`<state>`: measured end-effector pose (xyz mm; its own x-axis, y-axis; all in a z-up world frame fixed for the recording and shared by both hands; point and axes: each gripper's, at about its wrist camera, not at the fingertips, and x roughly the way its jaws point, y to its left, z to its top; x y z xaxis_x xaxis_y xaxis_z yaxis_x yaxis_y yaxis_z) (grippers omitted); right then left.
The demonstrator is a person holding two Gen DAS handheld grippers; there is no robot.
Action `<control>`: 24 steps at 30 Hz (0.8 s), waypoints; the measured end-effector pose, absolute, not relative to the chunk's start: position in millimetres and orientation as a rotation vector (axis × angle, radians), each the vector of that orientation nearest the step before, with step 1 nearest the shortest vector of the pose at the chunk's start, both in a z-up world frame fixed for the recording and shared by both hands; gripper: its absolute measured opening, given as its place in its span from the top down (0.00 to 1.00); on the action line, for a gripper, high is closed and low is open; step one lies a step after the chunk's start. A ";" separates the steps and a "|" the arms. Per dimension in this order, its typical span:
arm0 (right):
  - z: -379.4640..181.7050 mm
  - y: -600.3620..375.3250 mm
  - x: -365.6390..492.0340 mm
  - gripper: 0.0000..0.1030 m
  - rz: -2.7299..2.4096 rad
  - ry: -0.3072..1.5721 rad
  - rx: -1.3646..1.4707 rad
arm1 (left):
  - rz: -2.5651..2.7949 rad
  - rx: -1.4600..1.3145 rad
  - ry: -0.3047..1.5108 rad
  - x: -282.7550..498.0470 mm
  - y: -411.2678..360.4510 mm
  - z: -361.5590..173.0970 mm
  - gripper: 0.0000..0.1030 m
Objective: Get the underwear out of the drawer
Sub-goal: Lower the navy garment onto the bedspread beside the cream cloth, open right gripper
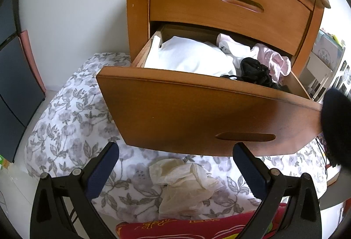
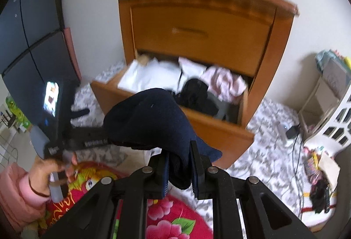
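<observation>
Navy underwear [image 2: 153,120] is pinched between the narrowed pads of the right gripper [image 2: 179,170] — held in front of the open drawer [image 2: 210,127]; the left gripper [image 1: 175,164] is spread wide, holding nothing.

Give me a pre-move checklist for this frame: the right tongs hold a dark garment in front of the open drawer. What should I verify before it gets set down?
1. Right tongs clamped on the navy garment: ok.
2. Garment clear of the lower drawer: ok, it hangs in front of the drawer.
3. Left tongs open and empty: ok.
4. Drop spot on the floral bedding: not ok, a crumpled cream cloth lies below the drawer front.
5. Remaining black garment and pink garment in the drawer: ok, still reachable.
6. Whether the navy garment is underwear: cannot tell, picture blurred.
</observation>
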<state>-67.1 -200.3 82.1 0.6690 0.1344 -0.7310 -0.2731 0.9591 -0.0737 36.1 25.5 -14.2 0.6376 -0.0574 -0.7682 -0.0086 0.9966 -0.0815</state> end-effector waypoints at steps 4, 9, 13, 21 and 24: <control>58.0 -197.3 -64.6 0.83 0.245 0.870 -0.183 | -0.027 -0.084 0.880 36.3 25.6 -14.2 0.00; 26.0 -192.9 -53.3 0.83 0.237 0.952 -0.183 | -0.027 -0.089 0.879 36.0 26.4 -14.0 0.00; 4.4 -189.7 -45.6 0.83 0.222 0.994 -0.188 | -0.028 -0.094 0.882 36.1 27.4 -14.1 0.00; -20.6 -193.0 -23.6 0.82 0.183 1.057 -0.139 | -0.029 -0.084 0.888 37.0 25.4 -14.8 0.00; -28.1 -189.5 -18.7 0.81 0.190 1.075 -0.131 | -0.029 -0.084 0.889 37.0 25.5 -15.0 0.00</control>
